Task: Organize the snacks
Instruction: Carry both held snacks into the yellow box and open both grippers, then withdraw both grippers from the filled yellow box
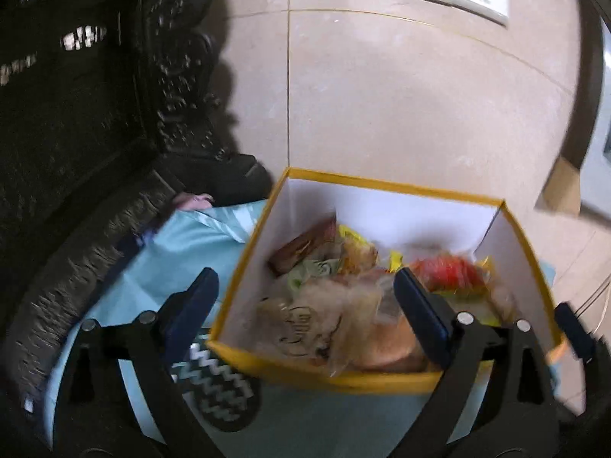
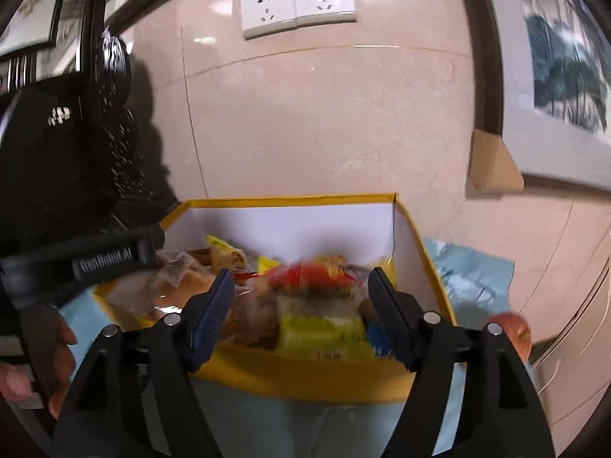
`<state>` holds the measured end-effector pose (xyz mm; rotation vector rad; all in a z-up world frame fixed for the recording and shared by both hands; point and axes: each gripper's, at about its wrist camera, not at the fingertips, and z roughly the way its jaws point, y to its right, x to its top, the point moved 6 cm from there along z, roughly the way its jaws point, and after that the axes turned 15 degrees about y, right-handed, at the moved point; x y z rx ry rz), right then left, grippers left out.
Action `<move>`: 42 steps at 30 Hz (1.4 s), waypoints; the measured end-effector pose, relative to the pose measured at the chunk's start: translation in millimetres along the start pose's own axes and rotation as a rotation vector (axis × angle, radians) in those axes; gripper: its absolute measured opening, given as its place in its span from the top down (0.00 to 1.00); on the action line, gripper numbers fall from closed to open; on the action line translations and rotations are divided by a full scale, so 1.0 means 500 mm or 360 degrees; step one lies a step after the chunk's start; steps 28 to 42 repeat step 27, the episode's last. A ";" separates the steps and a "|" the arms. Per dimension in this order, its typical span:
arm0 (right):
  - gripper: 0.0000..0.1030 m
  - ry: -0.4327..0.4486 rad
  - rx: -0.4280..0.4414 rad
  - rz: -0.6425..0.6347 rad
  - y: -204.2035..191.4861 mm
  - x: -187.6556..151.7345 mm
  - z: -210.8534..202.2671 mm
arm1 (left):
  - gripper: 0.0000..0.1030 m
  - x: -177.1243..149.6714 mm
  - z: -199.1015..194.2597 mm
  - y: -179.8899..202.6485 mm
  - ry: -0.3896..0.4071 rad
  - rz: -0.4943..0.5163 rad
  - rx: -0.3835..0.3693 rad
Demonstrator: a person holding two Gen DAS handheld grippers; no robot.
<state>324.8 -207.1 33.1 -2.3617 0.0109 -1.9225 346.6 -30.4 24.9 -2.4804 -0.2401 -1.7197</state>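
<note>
A yellow box (image 1: 343, 379) with white inner walls stands on a light blue cloth and holds several wrapped snacks. Among them are a brown bar (image 1: 301, 246), a red packet (image 1: 450, 273) and clear bread packets (image 1: 336, 316). My left gripper (image 1: 309, 301) is open above the box's near left corner, one finger outside the wall and one over the snacks, with nothing held. In the right wrist view the box (image 2: 305, 379) holds a yellow-green packet (image 2: 324, 330) and the red packet (image 2: 309, 274). My right gripper (image 2: 301, 303) hangs open over the near edge, empty.
Dark carved wooden furniture (image 1: 76, 133) rises on the left. A tiled wall with sockets (image 2: 298, 5) stands behind the box. A zigzag-patterned item (image 1: 214, 381) lies by the box's near left side. A reddish round object (image 2: 511, 332) sits to the right on the cloth (image 2: 469, 271). A hand (image 2: 42, 347) holds the left gripper.
</note>
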 end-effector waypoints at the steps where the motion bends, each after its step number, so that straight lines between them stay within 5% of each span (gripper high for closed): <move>1: 0.27 -0.0005 0.0005 0.0031 0.002 -0.001 -0.011 | 0.08 -0.001 -0.012 -0.002 0.0014 0.0022 -0.0011; 8: 0.13 0.0052 0.0010 0.0115 0.004 -0.023 -0.160 | 0.02 -0.026 -0.165 -0.013 0.0140 0.0157 -0.0053; 15: 0.12 0.0093 0.0051 0.0118 -0.025 -0.025 -0.271 | 0.02 -0.055 -0.274 -0.055 0.0201 0.0022 -0.0079; 21: 0.10 0.0121 0.0070 0.0126 -0.048 -0.029 -0.339 | 0.02 -0.063 -0.345 -0.070 0.0263 0.0069 -0.0117; 42: 0.05 0.0136 0.0061 0.0151 -0.059 -0.043 -0.372 | 0.02 -0.093 -0.371 -0.081 0.0181 0.0115 -0.0128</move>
